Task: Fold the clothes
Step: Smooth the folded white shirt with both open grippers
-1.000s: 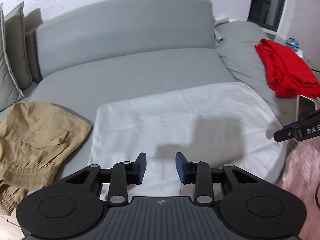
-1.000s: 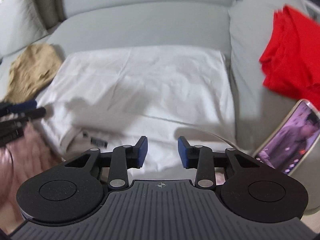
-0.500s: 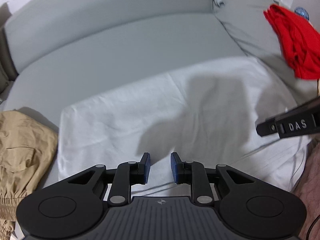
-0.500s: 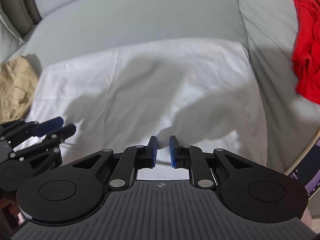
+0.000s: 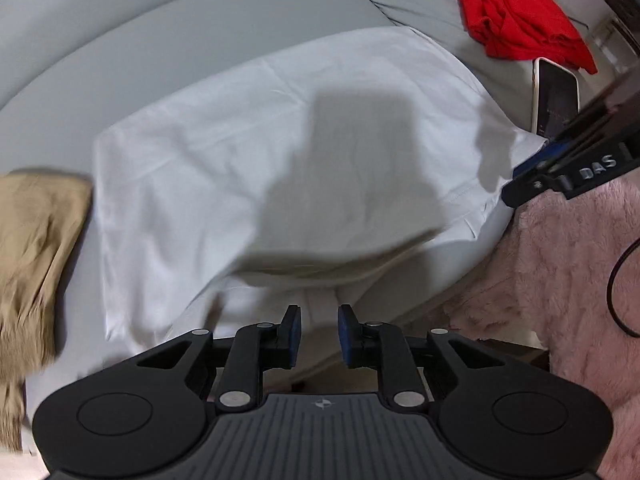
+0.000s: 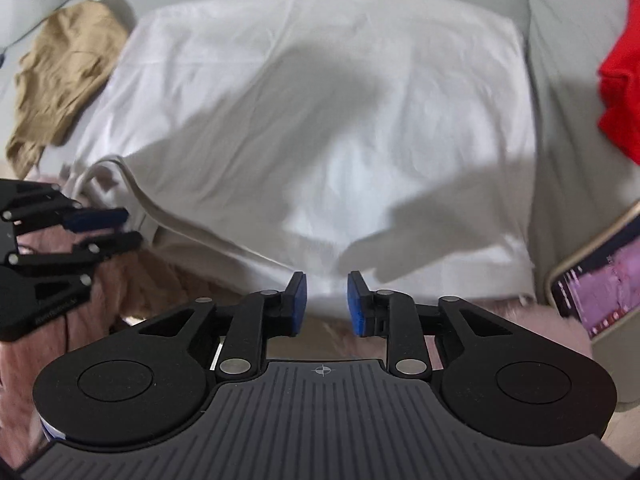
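The left gripper (image 5: 319, 330) points down at the front edge of the sofa (image 5: 168, 40), its jaws narrowly apart, with a strip of the white garment (image 5: 280, 152) showing in the gap; I cannot tell if the pads press on it. The right gripper (image 6: 327, 304) stands at the same front edge, further right. Its jaws have just been opening and are now a little apart, with the white hem just beyond the tips and nothing gripped. The white garment lies spread flat on the middle of the sofa seat, and its near edge hangs over the front. A tan garment (image 6: 64, 80) lies crumpled at the left edge of the seat, touching the white one. A red garment (image 5: 516, 12) lies on the right part, with a phone (image 5: 556, 96) just in front of it. A pink fluffy rug (image 5: 568, 280) lies below the sofa front.
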`<state>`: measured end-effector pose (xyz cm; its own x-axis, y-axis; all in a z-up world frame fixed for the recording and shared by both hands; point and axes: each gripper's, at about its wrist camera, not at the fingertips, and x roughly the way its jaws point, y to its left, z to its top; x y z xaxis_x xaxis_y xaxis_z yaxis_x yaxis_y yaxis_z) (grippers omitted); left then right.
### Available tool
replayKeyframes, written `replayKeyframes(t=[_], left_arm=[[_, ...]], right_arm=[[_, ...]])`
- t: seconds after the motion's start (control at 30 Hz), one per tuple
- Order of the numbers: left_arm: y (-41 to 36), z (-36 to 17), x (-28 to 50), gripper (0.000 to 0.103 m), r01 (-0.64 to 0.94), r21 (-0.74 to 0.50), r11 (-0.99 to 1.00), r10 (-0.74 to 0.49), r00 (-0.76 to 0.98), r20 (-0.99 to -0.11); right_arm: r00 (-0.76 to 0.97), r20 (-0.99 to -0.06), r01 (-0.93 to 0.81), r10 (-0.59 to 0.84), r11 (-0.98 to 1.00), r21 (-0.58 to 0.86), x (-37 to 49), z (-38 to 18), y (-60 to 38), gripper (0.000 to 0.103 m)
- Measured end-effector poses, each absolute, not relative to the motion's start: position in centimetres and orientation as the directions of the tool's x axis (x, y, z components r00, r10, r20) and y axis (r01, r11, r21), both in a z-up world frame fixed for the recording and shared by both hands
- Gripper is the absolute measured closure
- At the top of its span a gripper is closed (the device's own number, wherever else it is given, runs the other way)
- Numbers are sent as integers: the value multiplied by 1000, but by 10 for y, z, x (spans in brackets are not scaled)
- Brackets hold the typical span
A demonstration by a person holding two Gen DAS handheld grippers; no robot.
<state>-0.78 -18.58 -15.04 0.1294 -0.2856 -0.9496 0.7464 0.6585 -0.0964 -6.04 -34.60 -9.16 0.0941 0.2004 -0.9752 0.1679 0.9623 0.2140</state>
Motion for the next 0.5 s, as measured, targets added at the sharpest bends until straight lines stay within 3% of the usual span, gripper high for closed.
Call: replayKeyframes(t=[0.27,0.4,0.5], left_arm=[[-165,-133,-21,75,574,-109,811,-386,387,-837],[-184,-144,-24,75,531,-86,843,-391,496,-775],[-195,-164,-34,75,527,-56,848,-363,501,-786]], right_arm=[[319,-946,172,56,978,116,-92,-69,-324,68],[559,-828,211,-33,972,104,-93,-79,-304,68],[605,-793,274,-68,953,127,-95,-96,-298,68]])
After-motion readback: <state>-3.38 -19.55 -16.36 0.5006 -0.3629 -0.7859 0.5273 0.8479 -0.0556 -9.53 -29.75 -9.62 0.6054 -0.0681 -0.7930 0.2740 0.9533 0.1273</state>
